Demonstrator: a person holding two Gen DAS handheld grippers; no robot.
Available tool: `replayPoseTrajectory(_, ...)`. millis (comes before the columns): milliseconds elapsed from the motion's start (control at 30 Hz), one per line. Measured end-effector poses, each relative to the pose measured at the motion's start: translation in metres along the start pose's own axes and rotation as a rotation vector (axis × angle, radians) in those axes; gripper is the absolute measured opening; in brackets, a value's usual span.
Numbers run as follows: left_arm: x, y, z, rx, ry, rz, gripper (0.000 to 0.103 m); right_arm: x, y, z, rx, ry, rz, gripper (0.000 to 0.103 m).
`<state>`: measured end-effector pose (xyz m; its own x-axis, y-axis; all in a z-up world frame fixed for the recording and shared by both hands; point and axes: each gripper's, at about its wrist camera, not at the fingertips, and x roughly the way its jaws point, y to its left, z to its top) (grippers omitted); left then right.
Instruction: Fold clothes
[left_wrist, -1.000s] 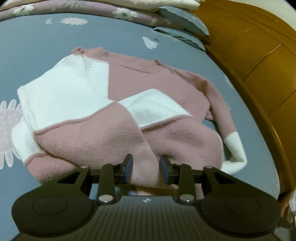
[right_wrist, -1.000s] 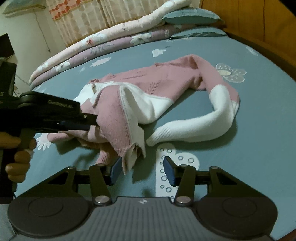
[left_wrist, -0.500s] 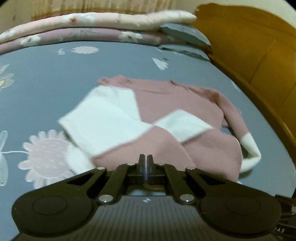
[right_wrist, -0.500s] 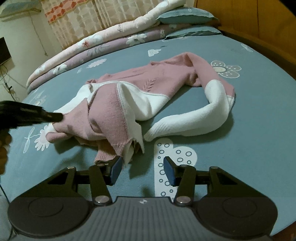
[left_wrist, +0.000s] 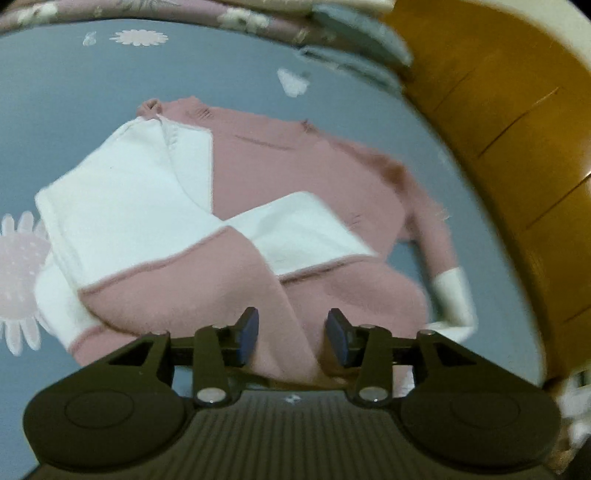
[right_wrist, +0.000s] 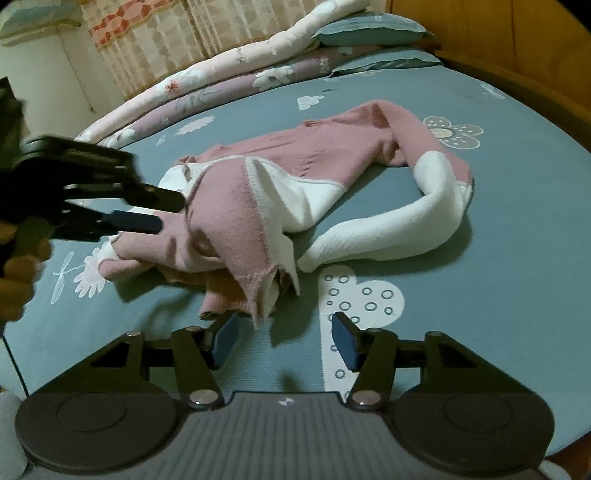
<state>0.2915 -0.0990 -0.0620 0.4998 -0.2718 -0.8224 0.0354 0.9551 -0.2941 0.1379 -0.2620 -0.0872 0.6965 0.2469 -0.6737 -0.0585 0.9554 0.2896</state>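
Note:
A pink and white sweater (left_wrist: 295, 166) lies crumpled on the blue bed sheet (left_wrist: 74, 92), its lower body folded up over the chest. My left gripper (left_wrist: 291, 336) is open just above the pink hem fold, which bulges between its fingers. The right wrist view shows the sweater (right_wrist: 229, 206) from the side, with one long sleeve (right_wrist: 406, 229) curling to the right, white toward the cuff. There the left gripper (right_wrist: 162, 210) points into the sweater's left edge. My right gripper (right_wrist: 284, 339) is open, low over the sheet, and the hanging hem corner sits just ahead of its left finger.
Rolled quilts (right_wrist: 221, 85) and pillows (right_wrist: 369, 29) line the far side of the bed. A wooden bed frame (left_wrist: 517, 147) curves along the right. A hand (right_wrist: 18, 273) holds the left gripper at the left edge. The flower-printed sheet (right_wrist: 480, 295) is bare to the right.
The left gripper was open, shut and drew back half a second ago, and is now open again close over the pink hem. The right gripper has barely moved.

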Motion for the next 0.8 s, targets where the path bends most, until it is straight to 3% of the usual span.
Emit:
replayPoseTrajectory(100,0.012,-0.005,-0.001,0.055,0.033,0.079,0.042,0.001,-0.003,-0.002,0.002,-0.006,0.002,0.061)
replayPoseTrajectory(400,-0.005,0.008,-0.016,0.106,0.018,0.133,0.040,0.008,-0.014,-0.008,0.028,-0.004,0.030,0.063)
replayPoseTrajectory(567,-0.010,0.001,-0.019,0.156,-0.015,0.161,0.008,0.010,-0.017,-0.010,0.051,-0.003,0.051,0.063)
replayPoseTrajectory(733,-0.029,0.006,-0.019,0.209,-0.085,0.230,0.006,0.005,-0.021,-0.010,0.051,-0.015,0.033,0.063)
replayPoseTrajectory(767,-0.034,0.008,-0.019,0.224,-0.103,0.255,0.000,0.005,-0.023,-0.010,0.057,-0.016,0.033,0.063)
replayPoseTrajectory(800,-0.039,0.013,-0.017,0.227,-0.116,0.278,0.000,0.005,-0.024,-0.010,0.064,-0.017,0.033,0.063)
